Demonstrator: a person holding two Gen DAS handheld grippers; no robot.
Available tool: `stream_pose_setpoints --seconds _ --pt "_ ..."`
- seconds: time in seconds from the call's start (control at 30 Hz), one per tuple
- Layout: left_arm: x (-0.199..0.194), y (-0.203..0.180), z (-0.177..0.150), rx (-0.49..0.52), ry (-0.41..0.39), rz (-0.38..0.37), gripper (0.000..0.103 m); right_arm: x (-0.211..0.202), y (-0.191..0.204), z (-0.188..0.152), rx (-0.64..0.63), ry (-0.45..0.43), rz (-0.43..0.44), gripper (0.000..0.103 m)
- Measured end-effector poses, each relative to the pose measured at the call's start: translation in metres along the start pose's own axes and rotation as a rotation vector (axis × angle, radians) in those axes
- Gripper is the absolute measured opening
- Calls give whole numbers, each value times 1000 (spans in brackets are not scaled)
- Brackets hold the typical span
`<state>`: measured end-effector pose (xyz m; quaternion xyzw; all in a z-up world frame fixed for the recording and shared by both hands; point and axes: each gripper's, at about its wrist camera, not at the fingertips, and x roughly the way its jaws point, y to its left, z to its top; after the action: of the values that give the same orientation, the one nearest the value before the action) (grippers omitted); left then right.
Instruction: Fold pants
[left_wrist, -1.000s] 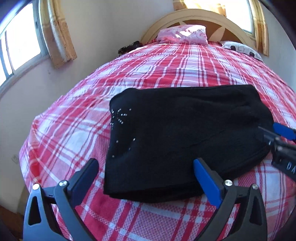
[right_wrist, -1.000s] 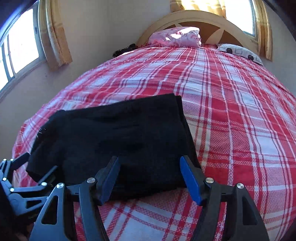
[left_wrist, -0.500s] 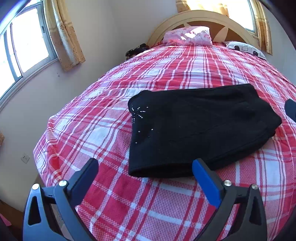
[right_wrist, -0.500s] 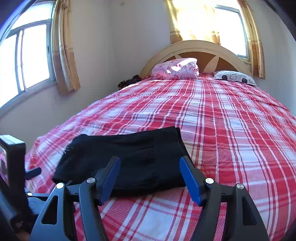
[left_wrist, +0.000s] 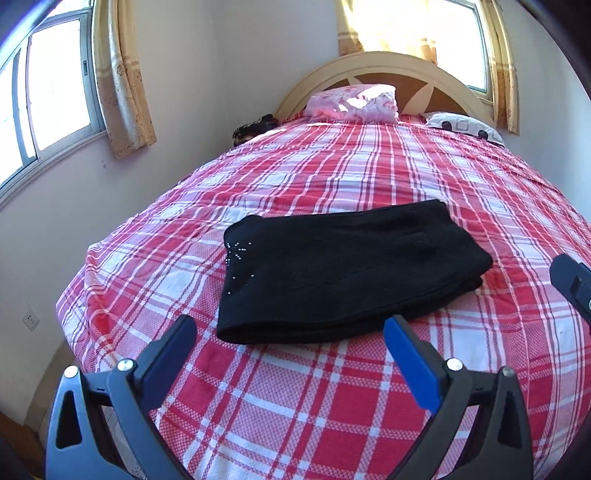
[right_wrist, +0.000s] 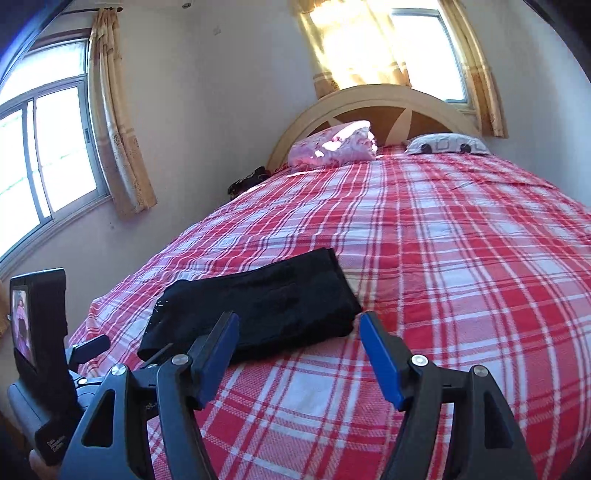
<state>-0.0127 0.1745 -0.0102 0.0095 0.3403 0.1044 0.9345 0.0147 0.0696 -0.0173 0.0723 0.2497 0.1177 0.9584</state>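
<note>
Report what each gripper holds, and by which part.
Nothing is held. The left gripper and right gripper are both open, clear of the folded black pants on the bed.

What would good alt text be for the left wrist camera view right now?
Black pants, folded into a compact rectangle, lie on a bed with a red and white plaid cover. The open left gripper hovers empty in front of them. Two pillows sit by the arched headboard.
</note>
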Motion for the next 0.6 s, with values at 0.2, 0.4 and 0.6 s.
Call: stream_pose_setpoints --seconds 0.2,0.4,0.6 --pt "-24 -2 -3 16 -49 -7 103 -20 -2 0 11 -37 -10 70" --pt "-47 0 -3 10 -92 8 103 -49 3 3 5 -90 -7 70" --pt "-61 2 -5 -2 -109 16 103 -77 8 4 -8 -128 -16 70"
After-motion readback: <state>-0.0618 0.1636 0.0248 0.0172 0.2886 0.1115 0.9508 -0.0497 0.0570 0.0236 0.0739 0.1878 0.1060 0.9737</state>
